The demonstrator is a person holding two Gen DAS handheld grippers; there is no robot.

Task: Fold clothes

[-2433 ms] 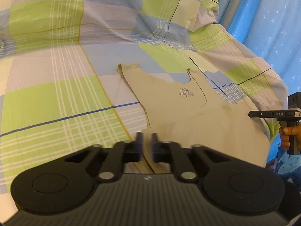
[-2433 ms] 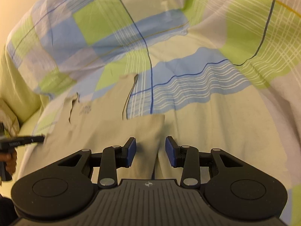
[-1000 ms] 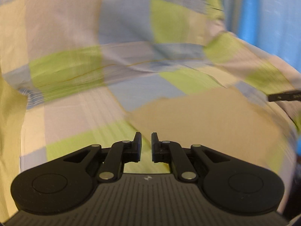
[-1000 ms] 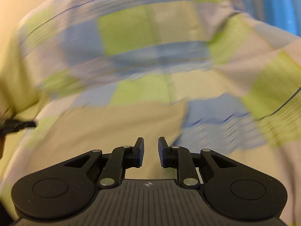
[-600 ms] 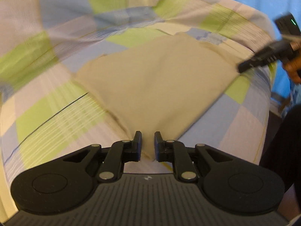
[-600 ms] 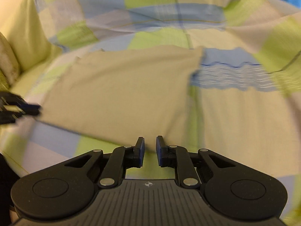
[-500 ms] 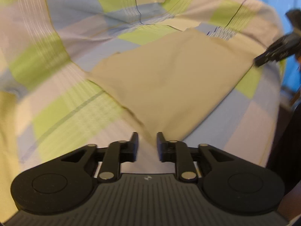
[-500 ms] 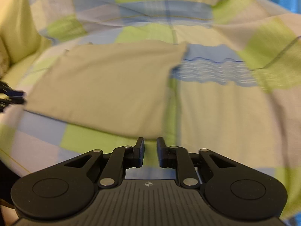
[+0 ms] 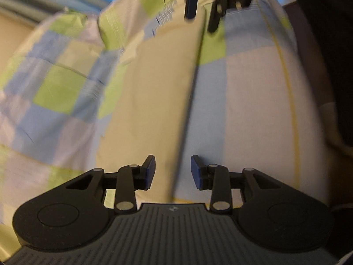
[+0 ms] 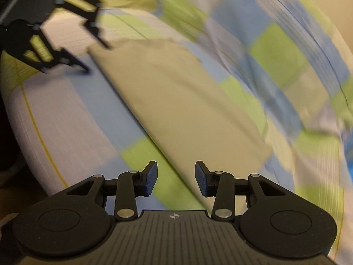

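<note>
Beige garment (image 9: 154, 101) folded flat on checked sheet (image 9: 253, 101); left tool (image 9: 173, 172), right tool (image 10: 176, 177) released, near edge free.

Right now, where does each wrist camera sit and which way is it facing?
Left wrist: on the left gripper, looking along the beige garment on the checked sheet; jaws open, right gripper at the far end.
Right wrist: on the right gripper, facing back along the same garment; jaws open, left gripper top left.
Shared: garment, sheet, each other's gripper.
</note>
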